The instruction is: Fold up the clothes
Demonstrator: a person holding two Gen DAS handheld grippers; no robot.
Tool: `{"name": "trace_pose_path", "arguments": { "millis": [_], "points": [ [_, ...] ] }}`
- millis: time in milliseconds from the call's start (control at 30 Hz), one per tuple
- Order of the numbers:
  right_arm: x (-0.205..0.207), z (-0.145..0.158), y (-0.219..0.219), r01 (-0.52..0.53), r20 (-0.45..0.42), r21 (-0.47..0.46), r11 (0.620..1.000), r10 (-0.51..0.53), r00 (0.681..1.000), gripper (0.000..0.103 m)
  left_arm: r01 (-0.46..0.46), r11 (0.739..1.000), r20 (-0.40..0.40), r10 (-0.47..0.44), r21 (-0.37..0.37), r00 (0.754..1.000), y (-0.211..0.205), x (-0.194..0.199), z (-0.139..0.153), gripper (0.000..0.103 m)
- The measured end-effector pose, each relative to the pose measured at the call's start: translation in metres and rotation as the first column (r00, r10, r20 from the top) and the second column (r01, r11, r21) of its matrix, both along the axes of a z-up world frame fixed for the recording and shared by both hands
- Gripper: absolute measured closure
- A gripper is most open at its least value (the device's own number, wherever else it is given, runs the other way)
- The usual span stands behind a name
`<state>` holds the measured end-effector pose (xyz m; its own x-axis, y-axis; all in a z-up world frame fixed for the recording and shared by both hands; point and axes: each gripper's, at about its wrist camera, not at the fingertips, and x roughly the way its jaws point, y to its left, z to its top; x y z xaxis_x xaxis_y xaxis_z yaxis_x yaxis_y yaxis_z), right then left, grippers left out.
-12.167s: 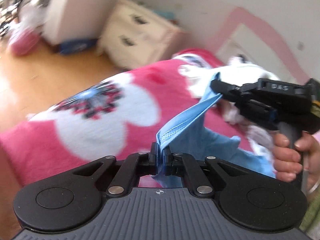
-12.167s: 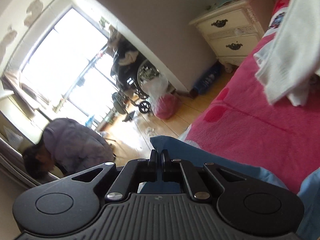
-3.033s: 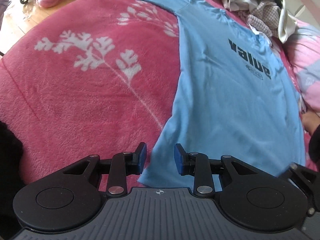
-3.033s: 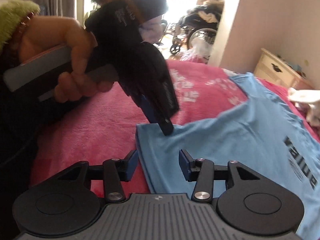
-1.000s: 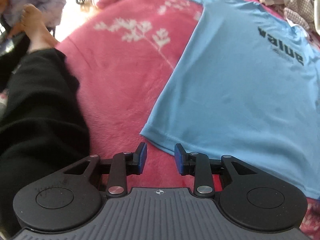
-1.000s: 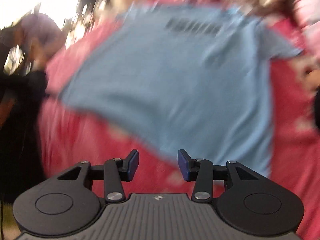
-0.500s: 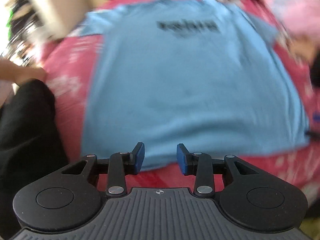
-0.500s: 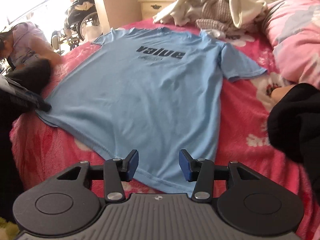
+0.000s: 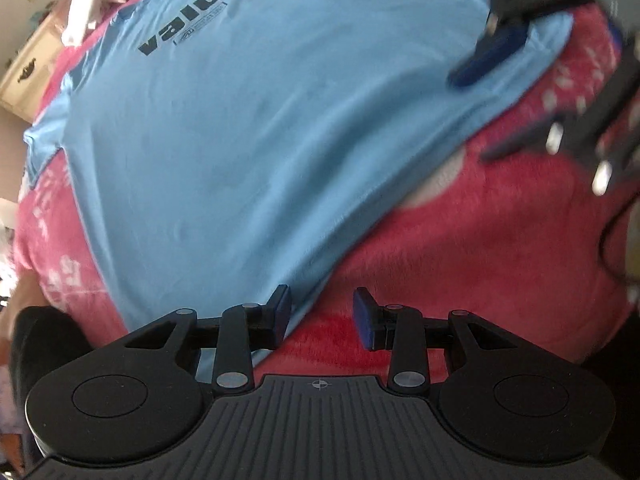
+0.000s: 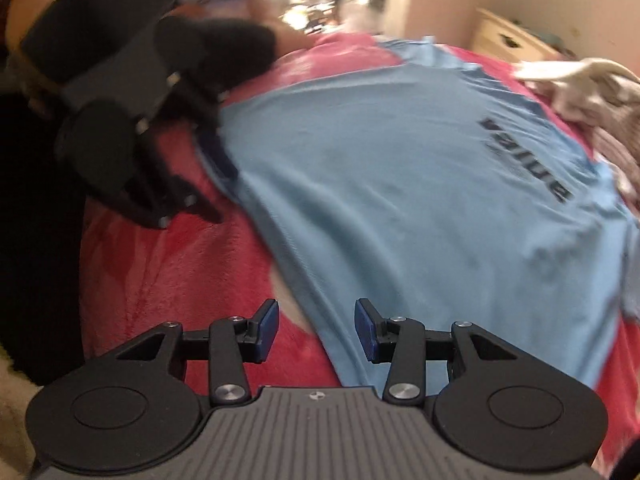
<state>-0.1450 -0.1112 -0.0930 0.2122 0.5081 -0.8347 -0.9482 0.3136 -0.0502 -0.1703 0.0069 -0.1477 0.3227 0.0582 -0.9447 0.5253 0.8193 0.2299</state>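
A light blue T-shirt point(image 9: 248, 128) printed "value" lies spread flat, front up, on a pink fleece blanket point(image 9: 480, 248). My left gripper point(image 9: 320, 318) hangs open just above the shirt's bottom hem near one corner; the hem edge lies by its left pad and only blanket fills the gap. My right gripper point(image 10: 316, 330) is open over the other end of the hem, where the shirt point(image 10: 400, 208) edge runs between its pads untouched. Each view shows the other gripper blurred: the right gripper point(image 9: 500, 40) over its corner, the left gripper point(image 10: 160, 140) at its own.
A heap of unfolded clothes point(image 10: 580, 80) lies beyond the shirt's collar. A cream dresser point(image 10: 508, 36) stands behind the bed by the wall. A dark sleeve point(image 10: 24, 208) fills the left edge of the right wrist view. Bare blanket point(image 10: 168, 264) lies in front of the hem.
Both grippers have rolled and sunk toward the hem, so the shirt now lies slanted in both views. Each has shifted sideways toward its own hem corner. Both stay open and empty.
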Motion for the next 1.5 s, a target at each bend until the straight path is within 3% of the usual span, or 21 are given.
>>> {"name": "trace_pose_path", "arguments": {
  "millis": [167, 267, 300, 400, 500, 567, 633, 767, 900, 967, 1000, 1033, 1167, 1267, 1300, 1367, 1433, 1500],
  "points": [
    [0.007, -0.022, 0.012, -0.049, -0.006, -0.050, 0.998, 0.049, 0.999, 0.059, 0.084, 0.996, 0.025, -0.085, 0.041, 0.996, -0.006, 0.006, -0.011, 0.076],
    [0.016, -0.026, 0.010, -0.012, -0.035, -0.036, 0.999, 0.011, 0.999, 0.070, 0.134, 0.989, 0.020, -0.136, 0.061, 0.991, -0.008, 0.006, -0.019, 0.084],
    [0.019, -0.025, 0.009, 0.009, -0.049, -0.029, 1.000, -0.010, 0.999, 0.078, 0.139, 0.989, 0.024, -0.140, 0.058, 0.990, -0.008, 0.007, -0.017, 0.089],
    [0.036, -0.022, 0.004, 0.082, -0.111, -0.009, 0.997, -0.083, 0.990, 0.088, 0.128, 0.991, 0.031, -0.129, 0.031, 0.991, -0.002, 0.012, -0.010, 0.099],
    [0.041, -0.021, 0.003, 0.092, -0.129, -0.007, 0.996, -0.092, 0.987, 0.094, 0.132, 0.991, 0.021, -0.132, 0.009, 0.991, 0.002, 0.016, -0.005, 0.101],
    [0.040, -0.016, 0.003, 0.067, -0.139, -0.017, 0.998, -0.069, 0.988, 0.099, 0.199, 0.979, 0.019, -0.200, 0.031, 0.980, 0.000, 0.007, -0.002, 0.102],
    [0.042, -0.012, 0.001, 0.042, -0.164, -0.019, 0.999, -0.044, 0.986, 0.099, 0.301, 0.951, 0.023, -0.303, 0.078, 0.953, -0.004, 0.000, 0.001, 0.102],
    [0.043, -0.011, 0.000, -0.012, -0.206, -0.024, 1.000, 0.007, 0.979, 0.099, 0.409, 0.903, -0.005, -0.412, 0.131, 0.911, -0.005, -0.008, -0.004, 0.102],
    [0.042, -0.020, 0.000, -0.011, -0.225, -0.044, 0.999, 0.001, 0.974, 0.093, 0.403, 0.905, -0.036, -0.402, 0.134, 0.915, -0.006, -0.003, -0.007, 0.099],
    [0.041, -0.013, -0.005, -0.010, -0.243, -0.030, 0.999, 0.002, 0.970, 0.072, 0.395, 0.912, -0.046, -0.392, 0.115, 0.919, -0.006, -0.006, 0.000, 0.093],
    [0.041, -0.009, -0.008, -0.008, -0.248, -0.021, 1.000, 0.002, 0.969, 0.070, 0.390, 0.916, -0.057, -0.386, 0.097, 0.921, -0.006, -0.007, 0.004, 0.085],
    [0.041, -0.005, -0.012, -0.005, -0.254, -0.012, 1.000, 0.002, 0.967, 0.070, 0.372, 0.926, -0.084, -0.367, 0.055, 0.926, -0.004, -0.009, 0.011, 0.080],
    [0.048, 0.008, -0.022, 0.069, -0.264, 0.038, 0.997, -0.057, 0.963, 0.071, 0.239, 0.969, -0.151, -0.246, -0.062, 0.957, 0.010, -0.005, 0.029, 0.078],
    [0.064, 0.002, -0.030, 0.215, -0.258, 0.021, 0.976, -0.203, 0.945, 0.070, -0.020, 0.995, -0.123, 0.007, -0.102, 0.992, 0.033, 0.017, 0.032, 0.078],
    [0.066, -0.003, -0.032, 0.256, -0.249, -0.010, 0.967, -0.250, 0.936, 0.070, -0.129, 0.983, -0.124, 0.112, -0.132, 0.986, 0.043, 0.025, 0.031, 0.078],
    [0.064, -0.016, -0.039, 0.291, -0.253, -0.104, 0.951, -0.308, 0.917, 0.070, -0.332, 0.924, -0.187, 0.297, -0.193, 0.936, 0.065, 0.037, 0.023, 0.076],
    [0.057, -0.014, -0.051, 0.297, -0.299, -0.105, 0.949, -0.315, 0.901, 0.070, -0.442, 0.873, -0.280, 0.380, -0.207, 0.881, 0.079, 0.044, 0.012, 0.075],
    [0.058, -0.008, -0.063, 0.311, -0.352, -0.102, 0.945, -0.327, 0.877, 0.070, -0.440, 0.874, -0.266, 0.383, -0.206, 0.885, 0.077, 0.052, 0.017, 0.075]
  ]
}}
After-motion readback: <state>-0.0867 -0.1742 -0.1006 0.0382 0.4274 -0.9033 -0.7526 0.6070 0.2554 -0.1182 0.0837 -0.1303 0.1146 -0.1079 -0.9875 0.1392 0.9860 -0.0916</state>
